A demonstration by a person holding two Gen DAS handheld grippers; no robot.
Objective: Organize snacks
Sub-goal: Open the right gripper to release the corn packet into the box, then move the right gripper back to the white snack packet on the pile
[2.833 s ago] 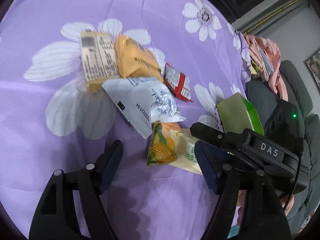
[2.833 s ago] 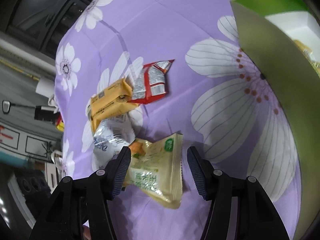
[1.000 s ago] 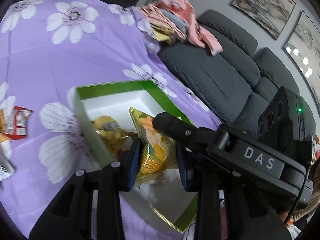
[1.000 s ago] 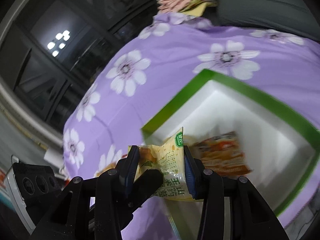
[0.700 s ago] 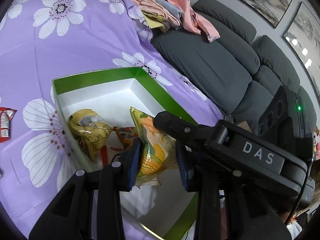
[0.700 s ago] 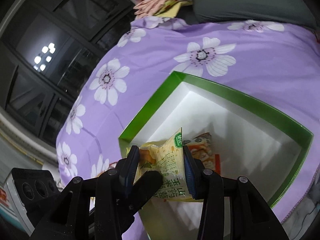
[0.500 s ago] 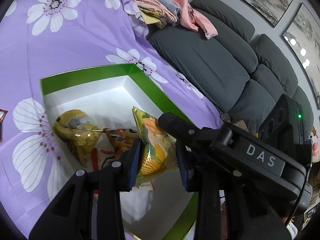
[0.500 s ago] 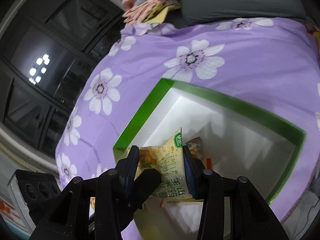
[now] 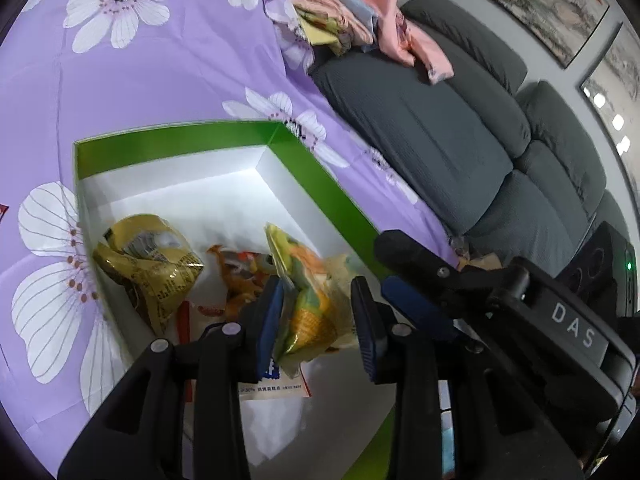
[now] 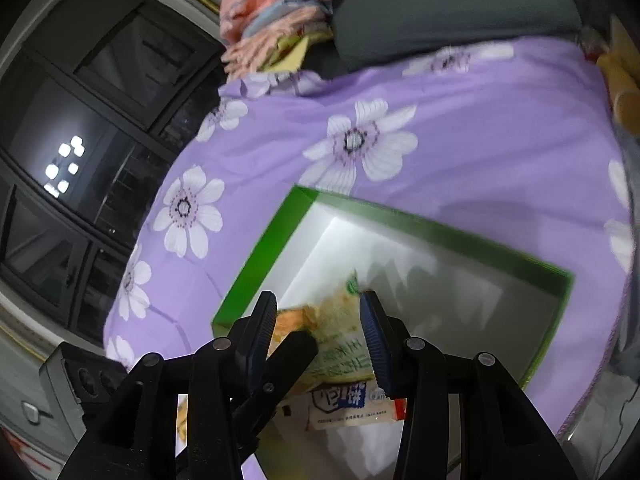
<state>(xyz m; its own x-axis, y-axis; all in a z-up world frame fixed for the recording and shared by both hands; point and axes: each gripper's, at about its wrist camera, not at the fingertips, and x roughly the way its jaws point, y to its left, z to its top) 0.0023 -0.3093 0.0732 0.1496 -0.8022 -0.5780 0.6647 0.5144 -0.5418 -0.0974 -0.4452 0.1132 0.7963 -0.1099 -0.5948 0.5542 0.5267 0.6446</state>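
Landmark: green box (image 9: pixel 320 168), white inside, on the purple flowered cloth (image 9: pixel 160 80).

Left gripper (image 9: pixel 316 320): above the near part of the green box, jaws opening. The corn snack packet (image 9: pixel 308 304) stands between them; its edge lies against the left pad, a gap shows at the right pad. Whether the pads press on it, I cannot tell for certain.

Right gripper (image 10: pixel 320 332): also over the near part of the green box (image 10: pixel 260 264). Both pads pinch the corn snack packet (image 10: pixel 332 328) at its sides.

Count inside the green box, left wrist view:
- 1 crumpled gold packet (image 9: pixel 148 268), against the left wall.
- 1 orange packet (image 9: pixel 236 280), just right of the gold one.
- 1 white biscuit packet (image 9: pixel 276 388) flat on the floor, under the corn snack packet.
- 1 corn snack packet, above the floor between the jaws.

Beyond the green box: 1 grey sofa (image 9: pixel 440 132), with 1 heap of pink clothes (image 9: pixel 360 12) on it.
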